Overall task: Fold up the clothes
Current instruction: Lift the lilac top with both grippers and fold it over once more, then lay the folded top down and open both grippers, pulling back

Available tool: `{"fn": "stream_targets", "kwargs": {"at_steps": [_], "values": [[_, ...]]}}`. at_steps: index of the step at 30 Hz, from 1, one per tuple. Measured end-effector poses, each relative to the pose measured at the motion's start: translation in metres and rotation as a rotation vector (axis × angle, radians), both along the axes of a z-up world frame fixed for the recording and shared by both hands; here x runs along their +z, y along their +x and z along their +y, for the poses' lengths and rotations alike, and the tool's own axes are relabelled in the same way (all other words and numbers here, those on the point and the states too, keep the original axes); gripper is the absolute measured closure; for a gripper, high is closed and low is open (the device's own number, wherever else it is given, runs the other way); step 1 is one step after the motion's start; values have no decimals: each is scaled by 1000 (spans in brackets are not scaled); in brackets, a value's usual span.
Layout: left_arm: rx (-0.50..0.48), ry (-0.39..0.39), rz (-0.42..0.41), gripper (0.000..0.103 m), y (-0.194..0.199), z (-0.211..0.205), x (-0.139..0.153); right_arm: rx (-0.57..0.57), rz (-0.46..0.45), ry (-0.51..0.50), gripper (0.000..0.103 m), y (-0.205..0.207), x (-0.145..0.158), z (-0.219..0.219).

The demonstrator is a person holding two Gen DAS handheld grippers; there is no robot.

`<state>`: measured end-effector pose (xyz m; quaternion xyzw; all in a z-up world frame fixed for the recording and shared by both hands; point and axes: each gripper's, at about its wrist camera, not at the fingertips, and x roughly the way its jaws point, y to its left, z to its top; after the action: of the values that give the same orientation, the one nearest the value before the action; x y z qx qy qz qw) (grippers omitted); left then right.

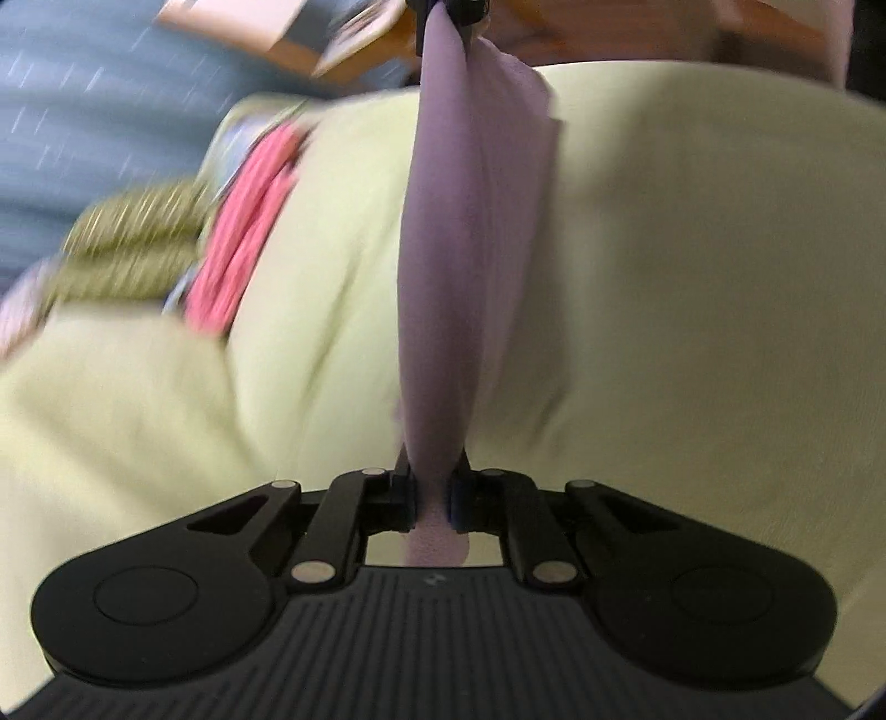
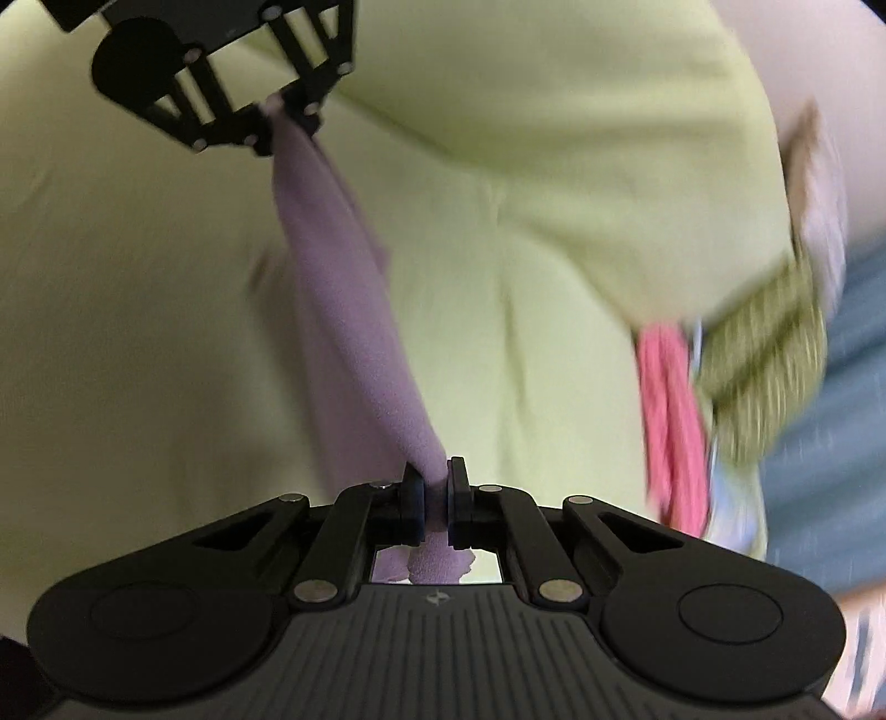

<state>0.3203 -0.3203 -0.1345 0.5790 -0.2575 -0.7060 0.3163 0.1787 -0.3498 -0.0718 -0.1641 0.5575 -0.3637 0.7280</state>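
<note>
A lilac cloth (image 1: 454, 260) hangs stretched in the air between my two grippers, above a pale yellow-green sheet (image 1: 692, 288). My left gripper (image 1: 433, 490) is shut on one end of it, and a bit of fabric pokes out behind the pads. The other end runs up to my right gripper (image 1: 448, 16) at the top edge of the left wrist view. In the right wrist view my right gripper (image 2: 436, 487) is shut on the lilac cloth (image 2: 343, 288), which runs up left to my left gripper (image 2: 279, 119).
The yellow-green sheet (image 2: 554, 166) covers most of the surface below. At its edge lie a pink garment (image 1: 243, 221), an olive striped garment (image 1: 127, 243) and a blue carpet (image 1: 83, 111); the same pink garment (image 2: 673, 421) and olive garment (image 2: 769, 360) show in the right wrist view.
</note>
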Motion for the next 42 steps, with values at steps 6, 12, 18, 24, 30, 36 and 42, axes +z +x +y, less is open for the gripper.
{"fn": "stream_targets", "kwargs": {"at_steps": [6,12,18,24,30,36,42], "values": [[431,-39,5,95,-3,-21,62,370,-86,-64,99,15,40,-85],[827,-2,25,95,-67,-21,46,708,-107,-45,99,-15,-7,-120],[991,98,65,93,-159,-15,-38,879,-19,71,99,-73,-86,-122],[1060,104,140,84,-182,6,-43,951,105,72,85,-107,-127,-107],[1244,111,398,81,-169,25,7,679,17,298,79,-103,-83,-138],[1419,-4,873,82,-159,14,21,425,-558,749,77,-68,-63,-153],[1570,-91,844,83,-165,2,-8,337,-492,568,77,-90,-112,-148]]}}
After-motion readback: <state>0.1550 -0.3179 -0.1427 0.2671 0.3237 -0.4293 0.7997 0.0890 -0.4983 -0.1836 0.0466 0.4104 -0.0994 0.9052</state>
